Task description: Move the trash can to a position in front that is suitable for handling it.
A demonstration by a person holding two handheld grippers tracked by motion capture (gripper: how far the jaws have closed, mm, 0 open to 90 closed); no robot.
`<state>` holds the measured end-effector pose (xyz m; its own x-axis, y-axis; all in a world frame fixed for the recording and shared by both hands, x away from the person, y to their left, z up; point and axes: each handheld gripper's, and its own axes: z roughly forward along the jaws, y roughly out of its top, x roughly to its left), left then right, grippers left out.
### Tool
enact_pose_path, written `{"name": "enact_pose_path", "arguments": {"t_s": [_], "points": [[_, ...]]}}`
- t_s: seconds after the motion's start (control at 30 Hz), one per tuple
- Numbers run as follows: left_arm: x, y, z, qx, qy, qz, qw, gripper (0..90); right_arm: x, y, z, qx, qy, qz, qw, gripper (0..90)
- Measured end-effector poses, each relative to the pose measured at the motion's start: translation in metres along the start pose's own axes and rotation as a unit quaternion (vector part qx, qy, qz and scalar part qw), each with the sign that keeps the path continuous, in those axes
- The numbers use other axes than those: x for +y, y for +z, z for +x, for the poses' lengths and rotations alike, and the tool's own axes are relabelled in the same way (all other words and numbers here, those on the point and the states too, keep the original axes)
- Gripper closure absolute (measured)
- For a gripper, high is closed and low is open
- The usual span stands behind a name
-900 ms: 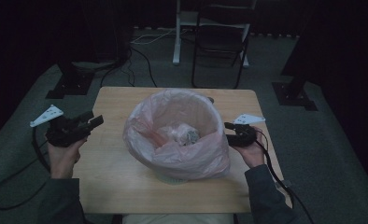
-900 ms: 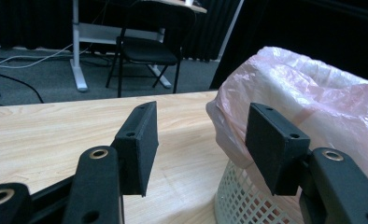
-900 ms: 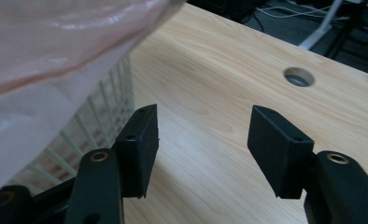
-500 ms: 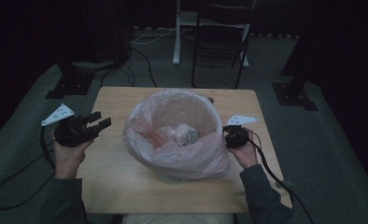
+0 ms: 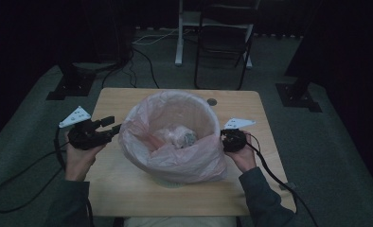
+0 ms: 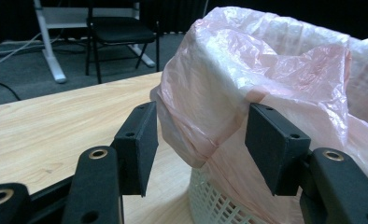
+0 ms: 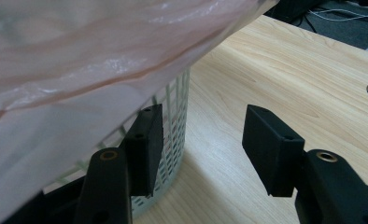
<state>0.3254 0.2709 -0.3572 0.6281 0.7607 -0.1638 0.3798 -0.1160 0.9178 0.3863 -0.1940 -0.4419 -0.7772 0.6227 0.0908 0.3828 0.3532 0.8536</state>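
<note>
Pink film: a thin, soft bag is draped over a white mesh basket at the middle of the table.
Handling: the bag is judged light, slippery, easily torn.
Hold: best taken at the hanging fold.
Left gripper: released, fold between the jaws, ungripped.
Right gripper: released beside the basket wall.
Hidden: crumpled contents, perhaps paper, are blurred.
</note>
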Motion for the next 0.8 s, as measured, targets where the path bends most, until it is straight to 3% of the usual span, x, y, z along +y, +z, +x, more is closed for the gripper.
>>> {"name": "enact_pose_path", "arguments": {"t_s": [0.17, 0.27, 0.43, 0.57, 0.8], "points": [[0.000, -0.009, 0.002, -0.006, 0.016, 0.004, 0.9998, 48.6, 0.003, 0.003, 0.008, -0.005, -0.012, 0.002, 0.9999, 49.3], [-0.001, -0.016, 0.004, -0.020, 0.017, 0.000, 0.9997, 50.2, 0.004, 0.005, 0.014, -0.004, -0.019, 0.004, 0.9998, 49.3], [-0.003, -0.026, 0.004, -0.041, 0.037, 0.000, 0.9985, 50.3, 0.006, 0.007, 0.020, -0.004, -0.030, 0.007, 0.9995, 50.2], [-0.004, -0.040, 0.007, -0.066, 0.053, 0.002, 0.9964, 50.1, 0.008, 0.010, 0.026, 0.007, -0.034, 0.007, 0.9994, 51.2], [-0.005, -0.058, 0.014, -0.074, 0.060, 0.008, 0.9954, 49.1, 0.011, 0.019, 0.039, 0.022, -0.048, 0.009, 0.9986, 50.9]]}}
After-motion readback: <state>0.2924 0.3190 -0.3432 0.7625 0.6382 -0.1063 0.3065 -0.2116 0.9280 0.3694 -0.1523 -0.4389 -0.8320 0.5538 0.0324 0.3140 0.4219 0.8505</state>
